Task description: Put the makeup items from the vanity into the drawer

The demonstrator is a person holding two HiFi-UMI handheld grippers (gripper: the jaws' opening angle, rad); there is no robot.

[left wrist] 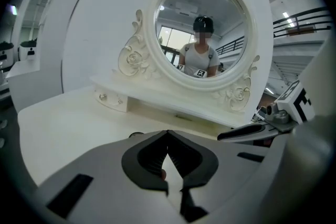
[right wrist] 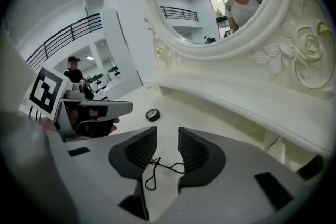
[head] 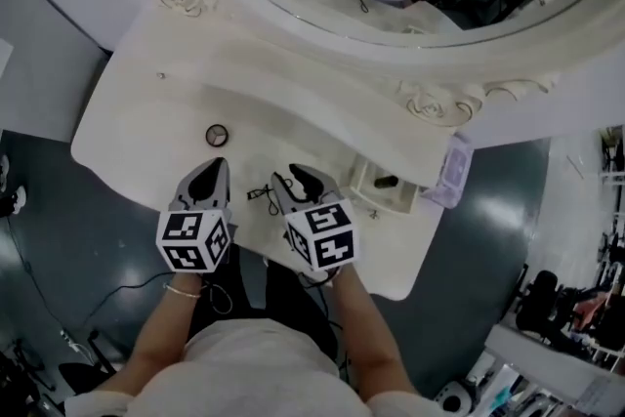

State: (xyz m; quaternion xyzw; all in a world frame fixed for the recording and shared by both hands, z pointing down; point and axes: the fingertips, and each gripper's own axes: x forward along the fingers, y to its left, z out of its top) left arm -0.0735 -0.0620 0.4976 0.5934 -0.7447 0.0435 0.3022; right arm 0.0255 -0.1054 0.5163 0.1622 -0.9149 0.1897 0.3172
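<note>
While we hold the left gripper with jaws pressed together and empty, our right gripper stands half open, the curler lying loose between its jaws on the vanity. The compact lies near, and the drawer is open.

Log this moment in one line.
left gripper shut | right gripper open by curler | jar on vanity | drawer open

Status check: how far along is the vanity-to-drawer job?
Done: one dark item lies in the open drawer. In hand: nothing gripped. The right gripper has its jaws apart over the black wiry item; the left gripper has its jaws together, with no item seen in them. Left: that wiry item and the round compact on the vanity top.
</note>
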